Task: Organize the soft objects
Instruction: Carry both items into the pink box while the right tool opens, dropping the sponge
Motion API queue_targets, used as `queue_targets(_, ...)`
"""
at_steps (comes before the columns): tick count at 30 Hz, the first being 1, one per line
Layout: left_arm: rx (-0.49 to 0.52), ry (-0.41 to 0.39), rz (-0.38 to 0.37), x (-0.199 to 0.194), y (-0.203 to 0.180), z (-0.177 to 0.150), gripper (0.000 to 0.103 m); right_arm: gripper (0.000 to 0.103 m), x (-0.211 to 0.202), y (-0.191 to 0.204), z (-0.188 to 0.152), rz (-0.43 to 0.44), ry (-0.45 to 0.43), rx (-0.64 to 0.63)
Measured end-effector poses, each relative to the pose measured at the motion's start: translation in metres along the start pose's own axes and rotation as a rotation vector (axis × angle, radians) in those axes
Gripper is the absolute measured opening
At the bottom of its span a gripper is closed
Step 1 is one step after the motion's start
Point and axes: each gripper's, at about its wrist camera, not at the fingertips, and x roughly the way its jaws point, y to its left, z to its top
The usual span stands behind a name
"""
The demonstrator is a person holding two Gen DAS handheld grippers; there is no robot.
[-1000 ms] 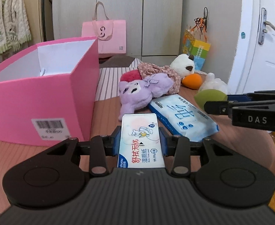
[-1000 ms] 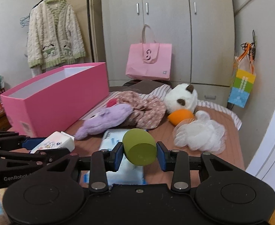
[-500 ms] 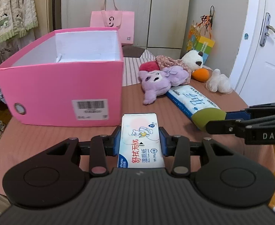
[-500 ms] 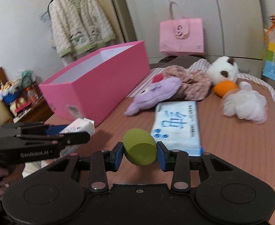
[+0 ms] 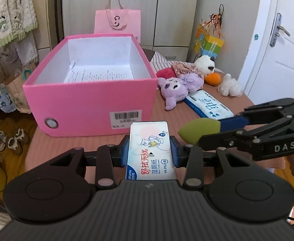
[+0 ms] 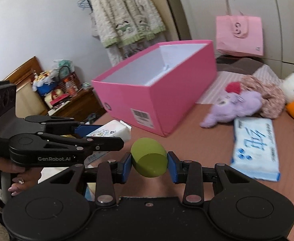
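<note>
L gripper [image 5: 150, 153] clamped on wipes pack [image 5: 151, 156] | R gripper [image 6: 149, 165] pinching green sponge [image 6: 149, 157], just R of L tool | pink box [image 5: 90, 100] ahead of both, lid off | plush pile [image 5: 179, 86] + big wipes pack [image 5: 208, 105] ahead-R on table [image 5: 163, 118]

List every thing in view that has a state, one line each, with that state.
Left gripper: shut on the small wet-wipes pack.
Right gripper: shut on the green sponge egg.
Pink box: open, lidless, holding only a printed sheet.
Purple plush: lying on the table.
Large wipes pack: flat on the table.
Cupboard doors: closed.
</note>
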Motion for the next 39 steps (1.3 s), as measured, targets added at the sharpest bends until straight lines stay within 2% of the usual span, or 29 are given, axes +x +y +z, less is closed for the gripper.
queue_targets(8, 0.045, -0.069, 0.024, -0.020, 0.015, 0.032, 0.039, 0.043, 0.004, 0.015, 0.039, -0.009, -0.055, -0.062)
queue_targets(13, 0.050, -0.112, 0.007, -0.015, 0.025, 0.055, 0.039, 0.043, 0.007, 0.013, 0.063, -0.049, -0.071, -0.086)
queue_targets(17, 0.078, -0.136, 0.029, -0.005, 0.033, 0.074, 0.039, 0.043, 0.011, 0.005, 0.084, -0.090, -0.064, -0.093)
queue_targets(24, 0.113, -0.130, 0.043, 0.031, 0.044, 0.117, 0.039, 0.043, 0.039, -0.001, 0.128, -0.136, -0.049, -0.165)
queue_targets(28, 0.077, -0.094, 0.040, 0.064, 0.059, 0.142, 0.039, 0.043, 0.066, -0.013, 0.154, -0.192, -0.033, -0.195)
queue_targets(32, 0.058, -0.061, 0.062, 0.096, 0.077, 0.165, 0.039, 0.043, 0.092, -0.027, 0.180, -0.201, -0.006, -0.205)
queue_targets(36, 0.039, -0.048, 0.074, 0.120, 0.093, 0.179, 0.039, 0.043, 0.119, -0.031, 0.197, -0.237, 0.038, -0.323)
queue_targets(39, 0.014, 0.009, 0.057, 0.140, 0.100, 0.184, 0.039, 0.043, 0.140, -0.034, 0.203, -0.238, 0.085, -0.395)
